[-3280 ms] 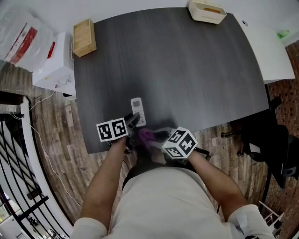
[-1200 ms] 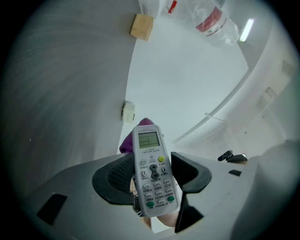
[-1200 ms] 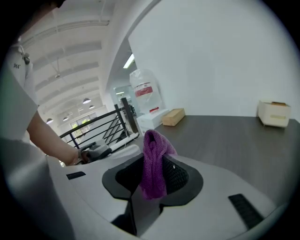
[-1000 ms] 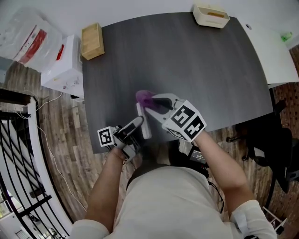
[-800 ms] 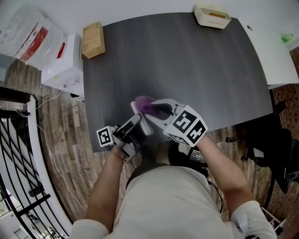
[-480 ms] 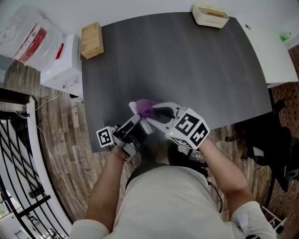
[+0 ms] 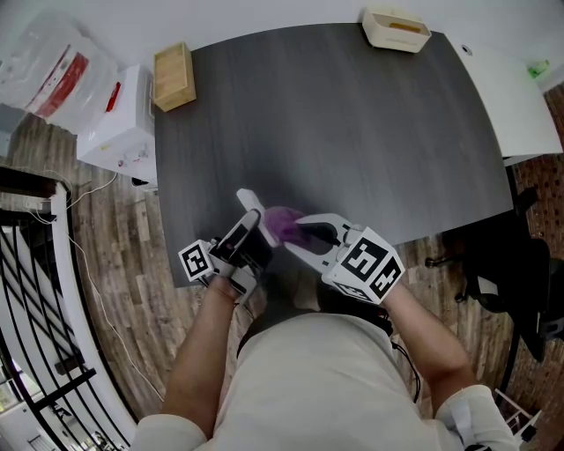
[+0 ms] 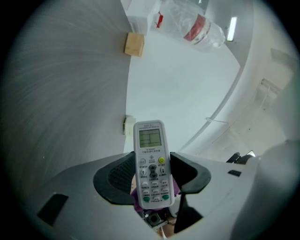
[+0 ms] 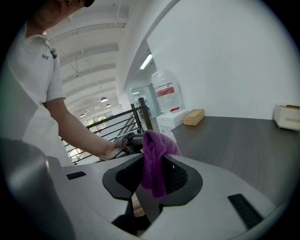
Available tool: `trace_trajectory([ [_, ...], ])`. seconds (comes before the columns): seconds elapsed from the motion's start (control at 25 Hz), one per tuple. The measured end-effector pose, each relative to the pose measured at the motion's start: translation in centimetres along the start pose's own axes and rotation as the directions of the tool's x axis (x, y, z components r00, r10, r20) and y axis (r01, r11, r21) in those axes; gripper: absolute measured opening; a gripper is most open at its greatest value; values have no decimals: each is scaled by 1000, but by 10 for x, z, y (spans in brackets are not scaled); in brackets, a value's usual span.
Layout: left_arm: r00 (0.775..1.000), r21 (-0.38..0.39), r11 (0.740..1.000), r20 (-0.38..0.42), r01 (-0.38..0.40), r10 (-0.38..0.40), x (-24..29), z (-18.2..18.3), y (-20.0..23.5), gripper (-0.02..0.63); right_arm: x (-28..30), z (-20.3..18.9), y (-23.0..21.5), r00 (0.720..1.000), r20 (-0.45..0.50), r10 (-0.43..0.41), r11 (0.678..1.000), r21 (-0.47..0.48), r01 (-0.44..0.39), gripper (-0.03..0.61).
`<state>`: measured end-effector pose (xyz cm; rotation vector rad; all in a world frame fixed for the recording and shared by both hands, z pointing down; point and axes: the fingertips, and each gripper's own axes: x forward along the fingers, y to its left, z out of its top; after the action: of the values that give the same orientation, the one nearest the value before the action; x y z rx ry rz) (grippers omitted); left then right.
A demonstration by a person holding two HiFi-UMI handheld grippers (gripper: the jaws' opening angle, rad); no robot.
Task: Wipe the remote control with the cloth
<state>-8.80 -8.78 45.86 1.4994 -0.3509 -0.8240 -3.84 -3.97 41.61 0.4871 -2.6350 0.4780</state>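
My left gripper (image 7: 248, 231) is shut on the lower half of a white remote control (image 7: 248, 205) and holds it tilted up over the near edge of the dark table (image 7: 352, 132). In the left gripper view the remote (image 8: 150, 159) stands button side up between the two black pads, with a bit of purple behind it. My right gripper (image 7: 298, 232) is shut on a bunched purple cloth (image 7: 283, 224), which presses against the remote's right side just ahead of the left jaws. The right gripper view shows the cloth (image 9: 154, 161) hanging between its pads and the left gripper (image 9: 127, 140) just beyond.
A wooden box (image 7: 173, 76) sits at the table's far left corner and a cream tray (image 7: 394, 27) at its far edge. A white box (image 7: 115, 113) and a plastic bag (image 7: 42, 60) lie left of the table. A white table (image 7: 515, 97) and a black chair (image 7: 520, 273) stand at the right.
The right gripper has drawn the cloth back along the remote from its far end toward the left gripper, so the remote's far end now shows bare. The left gripper stayed nearly in place.
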Motion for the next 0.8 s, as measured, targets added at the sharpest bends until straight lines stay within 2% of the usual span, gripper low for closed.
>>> trace_trajectory([
  [0.36, 1000, 12, 1000, 22, -19, 19, -7, 2, 4, 230, -14, -14, 29, 998, -10, 58, 998, 3, -58, 110],
  [0.48, 999, 16, 1000, 30, -17, 16, -8, 5, 3, 230, -18, -16, 42, 993, -14, 116, 993, 1, -116, 110],
  [0.56, 999, 19, 1000, 37, -7, 6, -8, 7, 1, 229, -19, -21, 57, 981, -42, 188, 982, -7, -189, 110],
  [0.68, 999, 27, 999, 31, 30, -31, -4, 9, -7, 229, -18, -31, 78, 957, -98, 273, 960, -30, -277, 110],
  [0.8, 990, -9, 990, 19, 138, -138, 0, 9, -26, 229, -21, -34, 75, 959, -90, 270, 962, -14, -272, 110],
])
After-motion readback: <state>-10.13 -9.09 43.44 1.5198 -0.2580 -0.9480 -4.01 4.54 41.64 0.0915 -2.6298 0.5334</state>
